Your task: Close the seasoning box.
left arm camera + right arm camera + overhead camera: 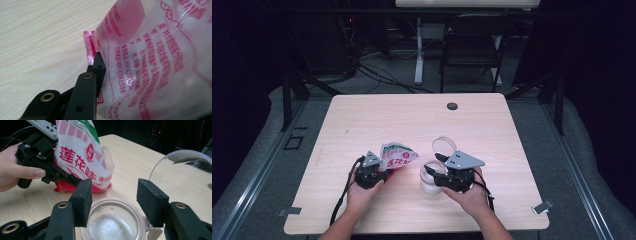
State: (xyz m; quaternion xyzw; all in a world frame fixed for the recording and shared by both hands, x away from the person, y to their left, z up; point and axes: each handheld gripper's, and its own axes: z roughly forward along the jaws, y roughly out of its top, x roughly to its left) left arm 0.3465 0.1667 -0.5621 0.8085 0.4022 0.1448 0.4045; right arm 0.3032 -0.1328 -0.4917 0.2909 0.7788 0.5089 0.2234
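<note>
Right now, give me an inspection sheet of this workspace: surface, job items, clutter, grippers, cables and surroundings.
Surface: pale wood table, a dark round grommet near the far edge.
Job's things: printed seasoning bag, held tilted; open jar part full of white granules, its clear hinged lid standing up.
Clutter: nothing seen.
Grippers: left gripper clamped on the bag's bottom seam; right gripper with its jaws either side of the jar's rim, contact unclear.
Cables: black cable trailing from the left gripper; loose cables on the floor beyond.
Surroundings: dark room, black folding chair, white desk leg.
</note>
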